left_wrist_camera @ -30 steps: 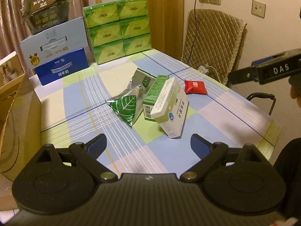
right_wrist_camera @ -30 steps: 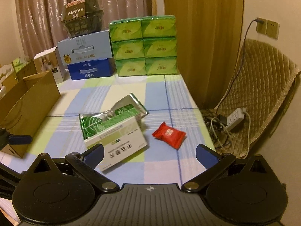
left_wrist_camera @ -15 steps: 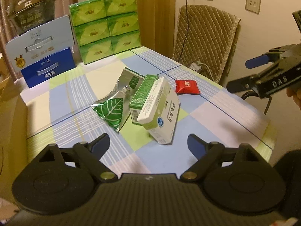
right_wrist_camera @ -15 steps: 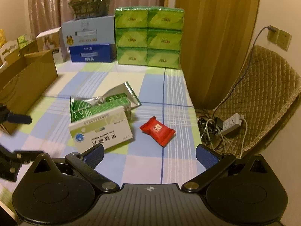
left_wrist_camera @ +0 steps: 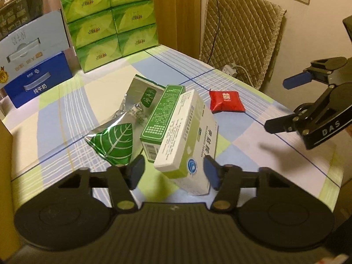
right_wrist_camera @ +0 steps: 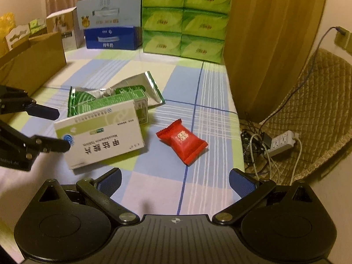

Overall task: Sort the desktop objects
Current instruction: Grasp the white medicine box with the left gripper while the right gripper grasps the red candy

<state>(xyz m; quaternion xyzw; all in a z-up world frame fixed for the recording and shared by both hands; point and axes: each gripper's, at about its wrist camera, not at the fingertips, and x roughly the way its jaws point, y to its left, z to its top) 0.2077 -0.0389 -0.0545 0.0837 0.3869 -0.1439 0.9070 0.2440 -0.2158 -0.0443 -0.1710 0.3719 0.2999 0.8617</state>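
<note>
At the left edge of the table (right_wrist_camera: 220,101) stands an open cardboard box (right_wrist_camera: 33,61); I judge it the likely destination for sorted items, which is why my left claw (left_wrist_camera: 173,171) works on that side.

Next comes the cluster at the table's middle. A silver-and-green foil pouch (left_wrist_camera: 114,140) lies flat at the bottom. A green carton (left_wrist_camera: 162,114) rests on it, and a white medicine box (left_wrist_camera: 187,140) leans tilted against the carton with one long edge raised. That raised edge is the accessible grip point, so I have set my left claw around the box's near corner. Its jaws have just been closing, and the box sits between them. The blue pads (left_wrist_camera: 136,169) flank the box closely, but a thin gap shows on each side in the left wrist view, so I read the claw as not yet clamped. From the right wrist view its two fingers reach the box's left end.

Right of the cluster, a red candy packet (right_wrist_camera: 182,140) lies alone and flat on the cloth, well apart from the boxes. My right claw (right_wrist_camera: 176,182) hangs just short of it with the jaws spread wide and empty. I judge that spread suits a soft, pillow-shaped packet taken across its width.

Stacked tissue packs (right_wrist_camera: 184,19) and milk cartons (right_wrist_camera: 110,37) line the far edge and play no part here.
</note>
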